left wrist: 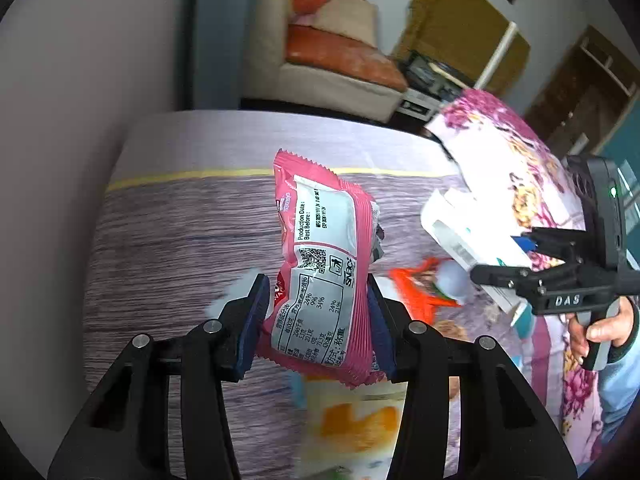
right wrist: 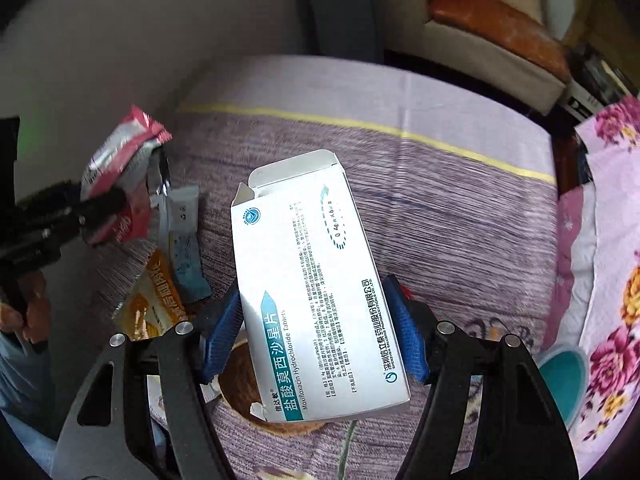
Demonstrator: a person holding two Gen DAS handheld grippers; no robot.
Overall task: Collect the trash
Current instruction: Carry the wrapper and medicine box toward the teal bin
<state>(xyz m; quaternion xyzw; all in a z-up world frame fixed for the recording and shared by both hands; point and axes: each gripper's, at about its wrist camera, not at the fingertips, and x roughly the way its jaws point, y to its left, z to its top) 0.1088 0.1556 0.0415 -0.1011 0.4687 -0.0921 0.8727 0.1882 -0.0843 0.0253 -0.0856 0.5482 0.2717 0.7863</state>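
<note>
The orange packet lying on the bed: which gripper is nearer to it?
Left. The left gripper hangs just above the orange packet; the right gripper is farther off, beside it.

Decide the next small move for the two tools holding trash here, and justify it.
Probably carry both items off to a bin, none being in view. The left tool already clamps the pink snack wrapper, the right tool the opened white medicine box, both lifted above the purple bedspread.
</note>
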